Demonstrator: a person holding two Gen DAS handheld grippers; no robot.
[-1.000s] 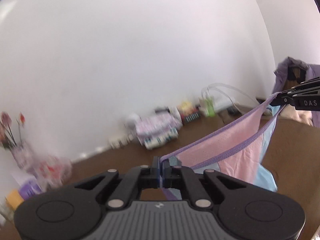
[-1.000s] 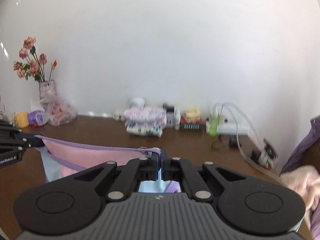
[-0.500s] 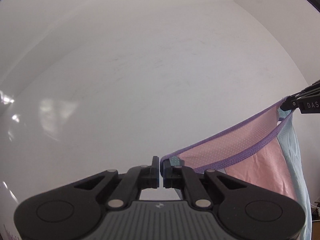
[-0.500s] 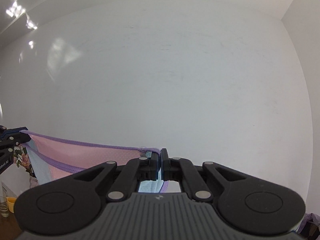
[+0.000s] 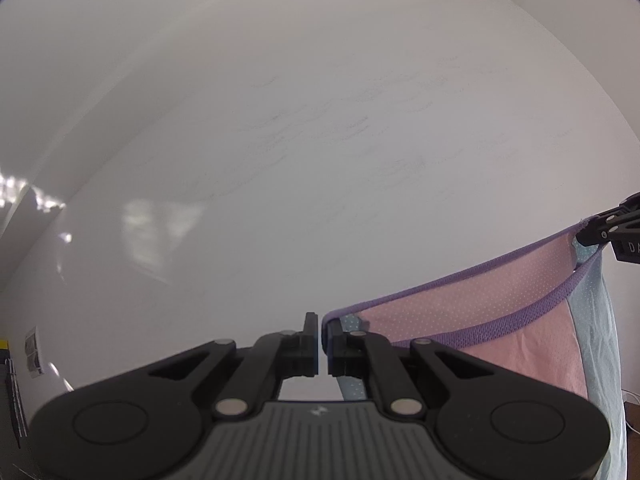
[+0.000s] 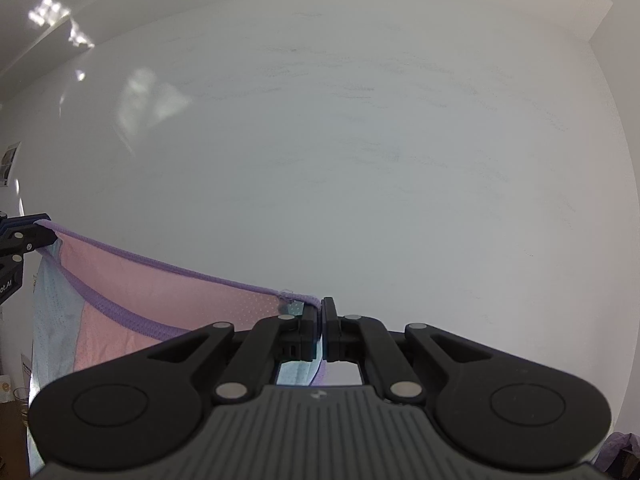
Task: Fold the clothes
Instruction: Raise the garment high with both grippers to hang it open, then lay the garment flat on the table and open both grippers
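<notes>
Plain white wall (image 5: 320, 140) fills most of both views, smooth with faint scuffs. Hanging in front of it is the garment (image 5: 500, 320): pink dotted mesh, pale blue side panels, ribbed purple trim, stretched in the air between the two claws. Left gripper (image 5: 323, 338) is nearly closed, pinching one top corner of the trim. Right gripper (image 6: 321, 322) is clamped tight on the other corner, cloth draping below.

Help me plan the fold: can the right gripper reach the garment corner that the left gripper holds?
Probably not: the right gripper is shut on the opposite corner, the garment stretched between it and the left gripper.
</notes>
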